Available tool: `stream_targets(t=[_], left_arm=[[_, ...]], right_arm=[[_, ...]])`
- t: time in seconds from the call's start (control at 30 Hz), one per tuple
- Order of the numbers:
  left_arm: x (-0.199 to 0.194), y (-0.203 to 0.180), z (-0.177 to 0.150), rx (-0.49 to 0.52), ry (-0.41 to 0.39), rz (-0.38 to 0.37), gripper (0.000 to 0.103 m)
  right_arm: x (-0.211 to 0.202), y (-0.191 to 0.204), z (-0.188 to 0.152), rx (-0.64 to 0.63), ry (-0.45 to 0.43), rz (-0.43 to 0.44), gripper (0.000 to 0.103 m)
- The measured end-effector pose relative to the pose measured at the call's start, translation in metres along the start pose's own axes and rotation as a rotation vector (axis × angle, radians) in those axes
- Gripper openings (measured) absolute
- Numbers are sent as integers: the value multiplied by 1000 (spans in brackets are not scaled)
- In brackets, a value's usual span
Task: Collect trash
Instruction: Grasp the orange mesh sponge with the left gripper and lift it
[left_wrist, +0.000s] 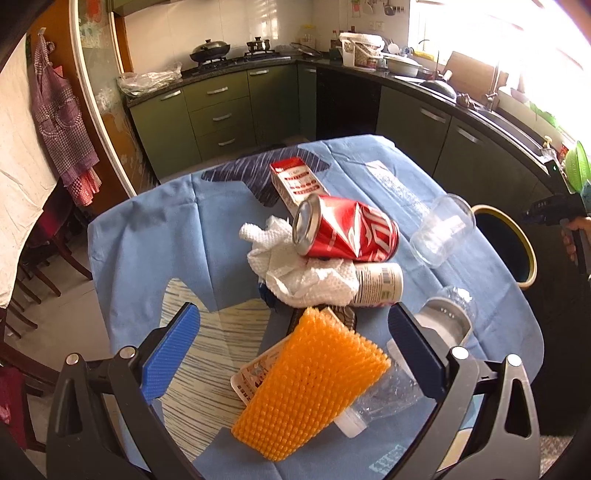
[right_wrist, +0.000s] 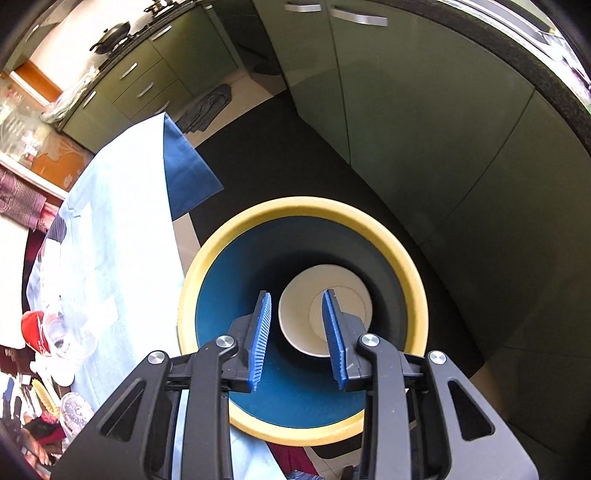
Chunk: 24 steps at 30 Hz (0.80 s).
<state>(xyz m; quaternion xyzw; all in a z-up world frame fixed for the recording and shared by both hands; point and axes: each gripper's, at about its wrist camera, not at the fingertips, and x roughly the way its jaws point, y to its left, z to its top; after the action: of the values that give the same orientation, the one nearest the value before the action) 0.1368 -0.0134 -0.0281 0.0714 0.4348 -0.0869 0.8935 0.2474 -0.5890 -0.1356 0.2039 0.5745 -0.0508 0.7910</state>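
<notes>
A trash pile lies on the blue-clothed table (left_wrist: 147, 236): a dented red cola can (left_wrist: 347, 232), crumpled white paper towel (left_wrist: 295, 273), a red-and-white carton (left_wrist: 295, 181), a white labelled cup (left_wrist: 380, 284), a clear plastic cup (left_wrist: 441, 230), an orange bristly pad (left_wrist: 314, 384) over a clear plastic bottle (left_wrist: 384, 398). My left gripper (left_wrist: 295, 347) is open just above the orange pad, holding nothing. My right gripper (right_wrist: 297, 328) is open and empty above the yellow-rimmed blue bin (right_wrist: 413, 280), which holds a white paper cup (right_wrist: 299, 314). The bin also shows in the left wrist view (left_wrist: 524, 243).
Green kitchen cabinets (left_wrist: 221, 110) and a dark counter run behind and to the right. The bin stands on the floor beside the table's right edge. Chairs (left_wrist: 44, 258) and hanging cloths are at the left. A dark floor mat (right_wrist: 258, 147) lies beyond the bin.
</notes>
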Motion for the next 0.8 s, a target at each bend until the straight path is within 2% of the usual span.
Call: stream_targets(t=[0.1, 0.3, 0.4, 0.43, 0.47, 0.53, 0.6, 0.67, 0.7, 0.8], left_arm=[[11, 4, -10, 12, 38, 9, 97], [42, 6, -23, 17, 129, -23, 97], [49, 4, -26, 23, 136, -62, 97], [49, 4, -27, 24, 130, -76, 94], [49, 4, -27, 27, 126, -84, 89], [50, 5, -28, 17, 133, -113, 59], [49, 7, -27, 0, 131, -152, 44], [44, 4, -26, 21, 112, -144, 30], [41, 4, -25, 21, 106, -160, 18], [26, -1, -19, 24, 75, -200, 14]], right_arm=[[0, 7, -3, -3, 0, 5, 29], [1, 15, -3, -20, 4, 10, 29], [-1, 17, -6, -21, 0, 10, 29], [0, 18, -5, -20, -1, 10, 29], [-1, 18, -5, -18, -2, 11, 29], [-1, 17, -4, -15, -5, 9, 29], [0, 18, -4, -15, -5, 13, 29], [1, 19, -4, -17, -2, 15, 29], [2, 18, -4, -18, 1, 19, 30], [3, 18, -6, -23, 2, 26, 35]])
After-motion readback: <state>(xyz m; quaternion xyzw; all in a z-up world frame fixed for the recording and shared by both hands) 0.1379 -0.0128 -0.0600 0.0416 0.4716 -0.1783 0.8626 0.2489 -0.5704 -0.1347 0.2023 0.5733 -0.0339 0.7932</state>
